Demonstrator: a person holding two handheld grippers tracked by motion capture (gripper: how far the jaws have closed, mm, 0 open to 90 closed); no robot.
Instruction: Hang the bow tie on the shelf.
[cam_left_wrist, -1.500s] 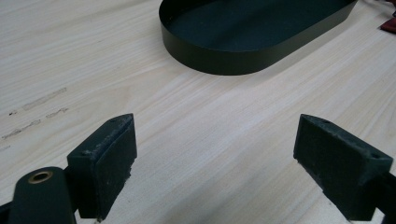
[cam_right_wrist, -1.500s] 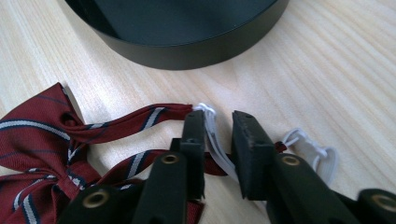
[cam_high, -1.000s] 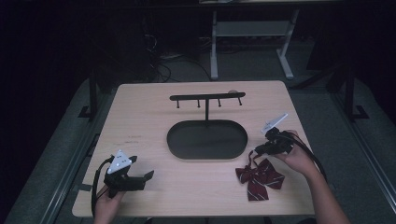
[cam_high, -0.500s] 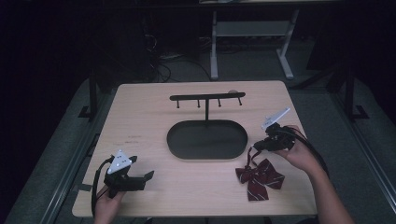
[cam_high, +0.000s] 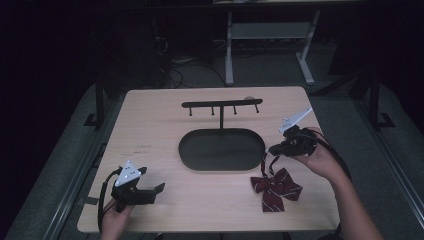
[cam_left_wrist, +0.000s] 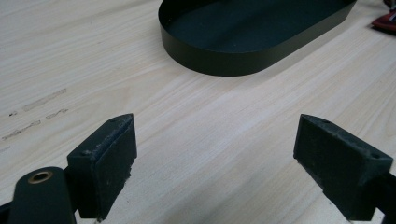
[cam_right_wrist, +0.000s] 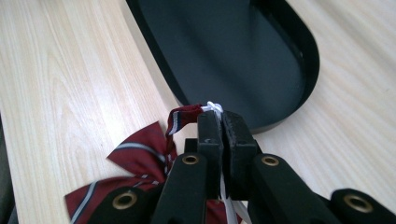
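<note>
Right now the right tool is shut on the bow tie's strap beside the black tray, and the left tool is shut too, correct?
Not quite. The left tool is open: the left gripper view shows its jaws wide apart over bare table. The right tool is indeed shut on the bow tie's strap, beside the tray.

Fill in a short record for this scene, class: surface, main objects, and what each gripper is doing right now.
surface: wooden table
stand: black oval tray with an upright post and a hook bar
bow tie: dark red striped bow tie, lying on the table right of the tray
right gripper: jaws shut on the bow tie's white loop
left gripper: jaws open, holding nothing, above bare table
</note>
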